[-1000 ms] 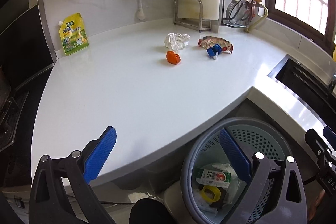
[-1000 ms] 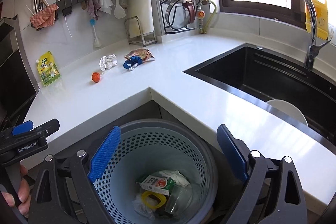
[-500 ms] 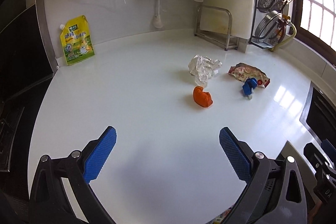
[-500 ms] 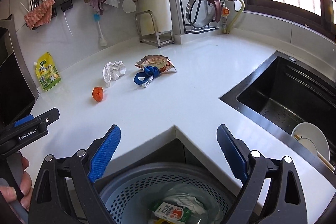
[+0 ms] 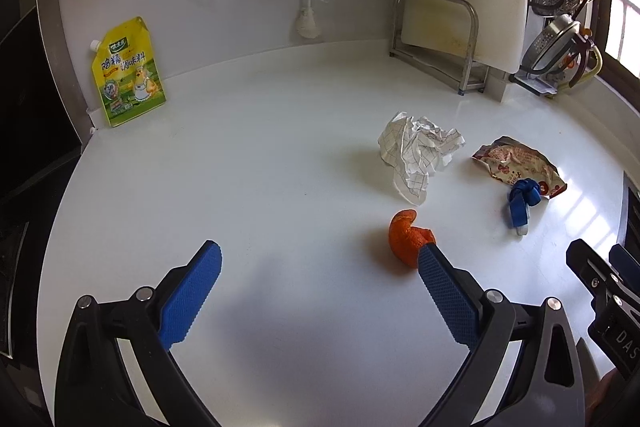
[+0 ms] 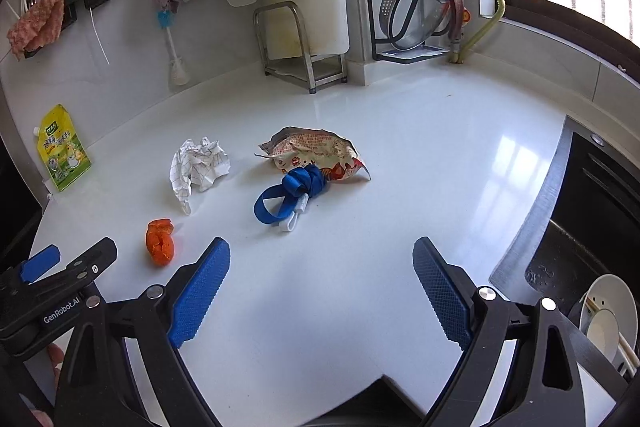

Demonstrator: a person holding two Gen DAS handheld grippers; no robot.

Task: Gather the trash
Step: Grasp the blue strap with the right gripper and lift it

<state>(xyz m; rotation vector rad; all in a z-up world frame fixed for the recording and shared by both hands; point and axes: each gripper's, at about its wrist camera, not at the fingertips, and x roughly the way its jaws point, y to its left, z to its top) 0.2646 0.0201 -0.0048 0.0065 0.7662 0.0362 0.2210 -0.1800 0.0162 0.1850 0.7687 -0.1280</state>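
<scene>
Left hand-held gripper (image 5: 318,263): wide open, empty | right hand-held gripper (image 6: 322,259): wide open, empty | orange peel (image 5: 407,237): on desk (image 5: 240,187), before crumpled paper (image 5: 418,151); snack wrapper (image 6: 316,155), blue strap (image 6: 294,197) beside paper.

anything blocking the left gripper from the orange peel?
Nothing visible. The left gripper is open over bare counter, and the orange peel lies just ahead, beside its right fingertip. The crumpled paper sits beyond the peel.

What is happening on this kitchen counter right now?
A person holds two open, empty grippers over the white counter. The left gripper is nearest the orange peel. Crumpled paper, a snack wrapper and a blue strap lie untouched beyond the right gripper.
</scene>
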